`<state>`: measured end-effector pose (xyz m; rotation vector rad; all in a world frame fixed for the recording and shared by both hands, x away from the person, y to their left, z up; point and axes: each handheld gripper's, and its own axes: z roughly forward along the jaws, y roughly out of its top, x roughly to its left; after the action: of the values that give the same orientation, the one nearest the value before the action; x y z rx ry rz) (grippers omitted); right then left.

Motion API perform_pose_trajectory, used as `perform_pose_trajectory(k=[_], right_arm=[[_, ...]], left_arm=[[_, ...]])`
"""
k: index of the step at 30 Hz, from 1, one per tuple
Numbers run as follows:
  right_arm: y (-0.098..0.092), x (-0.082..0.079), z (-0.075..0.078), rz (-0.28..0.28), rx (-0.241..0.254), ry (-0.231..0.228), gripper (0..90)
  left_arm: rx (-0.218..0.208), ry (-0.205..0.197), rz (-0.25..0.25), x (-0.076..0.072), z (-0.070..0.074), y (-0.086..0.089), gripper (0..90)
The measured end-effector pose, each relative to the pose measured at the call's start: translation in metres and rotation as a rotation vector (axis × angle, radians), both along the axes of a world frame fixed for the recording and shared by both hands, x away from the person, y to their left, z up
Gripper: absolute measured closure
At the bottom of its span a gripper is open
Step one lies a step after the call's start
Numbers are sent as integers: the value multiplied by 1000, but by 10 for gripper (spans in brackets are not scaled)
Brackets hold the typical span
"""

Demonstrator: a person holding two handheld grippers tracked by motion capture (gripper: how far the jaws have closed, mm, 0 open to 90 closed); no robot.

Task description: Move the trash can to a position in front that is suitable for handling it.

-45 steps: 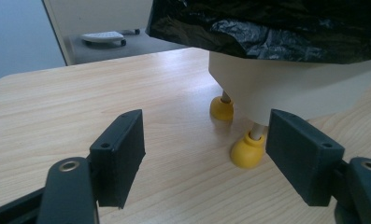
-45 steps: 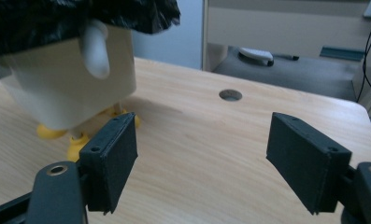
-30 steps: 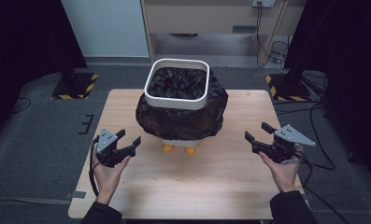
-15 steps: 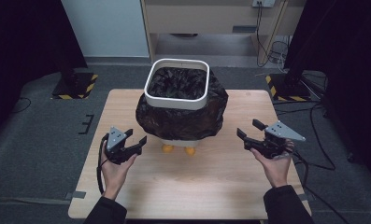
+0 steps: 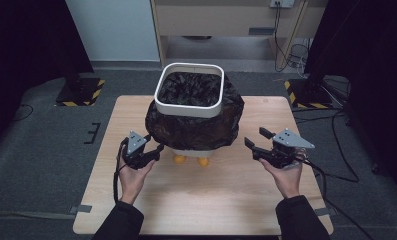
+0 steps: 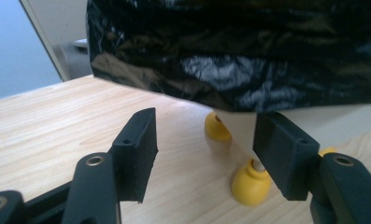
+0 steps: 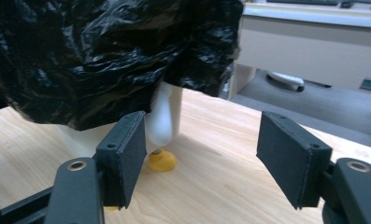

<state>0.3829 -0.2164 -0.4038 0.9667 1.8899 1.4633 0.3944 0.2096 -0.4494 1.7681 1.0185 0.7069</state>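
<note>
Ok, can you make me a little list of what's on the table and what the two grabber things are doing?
table: wooden table
bin: white bin on yellow feet
liner: black bag folded over the rim, hanging down the sides
left gripper: open, just been closing, nothing between the jaws, close to the bag's lower edge
right gripper: open, just been closing, apart from the bag

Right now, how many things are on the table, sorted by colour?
White: 1, the bin
Black: 3, the bag draped over the bin, the left gripper and the right gripper, both open
Yellow: 2 feet in the high view, one beside the other
Total: 6
</note>
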Motion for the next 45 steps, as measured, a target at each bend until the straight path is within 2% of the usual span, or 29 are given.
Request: perform_pose_trajectory(k=[9, 11, 17, 24, 25, 31, 33, 34, 36, 37, 45], right_arm=[[11, 5, -7, 46, 6, 24, 359], [13, 6, -8, 58, 12, 31, 368], [20, 9, -14, 82, -8, 41, 386], [25, 14, -18, 86, -19, 42, 402], [25, 14, -19, 87, -23, 40, 405], [28, 18, -20, 85, -8, 46, 420], [32, 20, -19, 90, -38, 37, 425], [37, 21, -18, 100, -55, 29, 436], [39, 21, -17, 102, -59, 28, 445], [42, 23, -17, 108, -27, 34, 464], [43, 26, -20, 91, -49, 29, 535]], left_arm=[[-40, -41, 14, 5, 13, 2, 422], [-28, -37, 18, 6, 15, 3, 424], [-39, -44, 28, 9, 17, 5, 426], [-32, -54, 27, 16, 18, 6, 424], [-46, -59, 29, 17, 18, 6, 425], [-62, -62, 33, 21, 17, 9, 424], [-59, -61, 32, 22, 17, 9, 424], [-61, -63, 30, 24, 19, 9, 424], [-59, -63, 29, 25, 20, 9, 424], [-52, -63, 29, 26, 21, 9, 424], [-51, -70, 31, 32, 23, 11, 416]])
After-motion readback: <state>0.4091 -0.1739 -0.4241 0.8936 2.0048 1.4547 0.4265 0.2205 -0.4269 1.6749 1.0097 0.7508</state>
